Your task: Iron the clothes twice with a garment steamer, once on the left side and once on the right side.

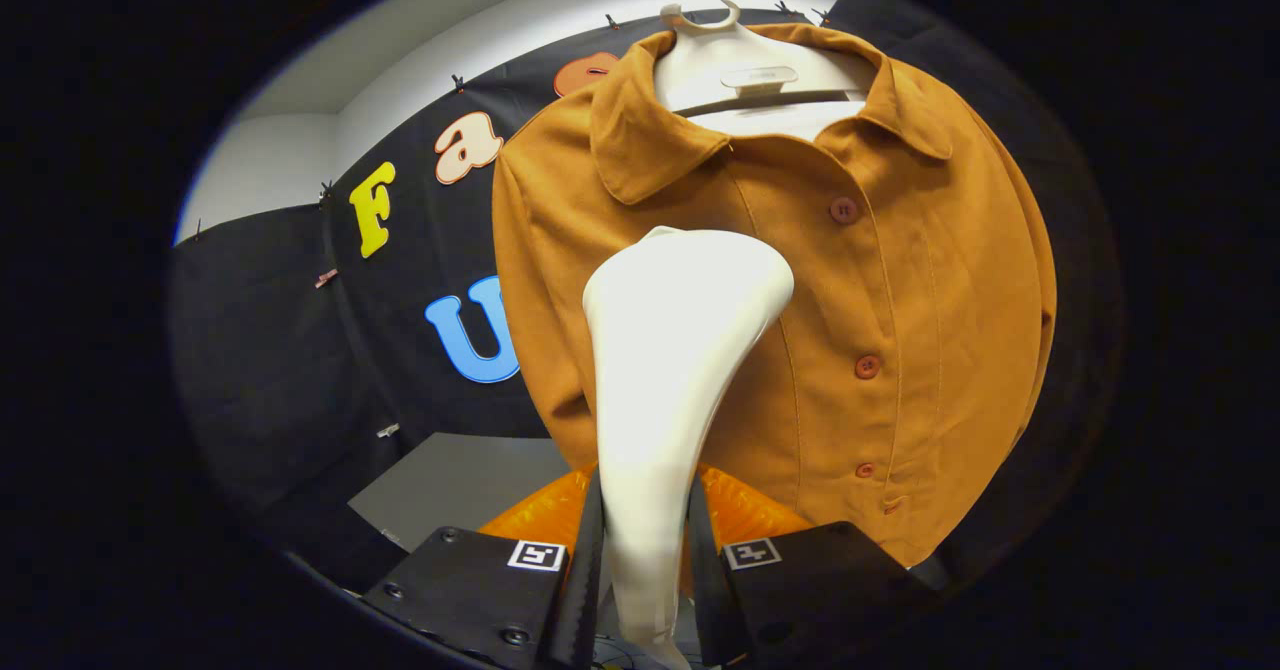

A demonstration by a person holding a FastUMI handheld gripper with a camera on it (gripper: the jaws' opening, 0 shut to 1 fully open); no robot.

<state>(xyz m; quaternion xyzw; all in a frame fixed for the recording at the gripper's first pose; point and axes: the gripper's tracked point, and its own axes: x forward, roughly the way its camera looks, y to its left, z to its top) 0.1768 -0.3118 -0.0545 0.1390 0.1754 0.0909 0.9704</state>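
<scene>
Camera rides the hand-held gripper (pixel 645 560), looking up along its fingers; close to the shirt (pixel 900 290).

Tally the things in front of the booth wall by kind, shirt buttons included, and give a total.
Shirt, brown, on the hanger: 1
Hanger, white: 1
Shirt buttons showing: 4
Garment steamer, white, clamped between the fingers of the gripper, its head against the shirt front: 1
Total: 7
</scene>
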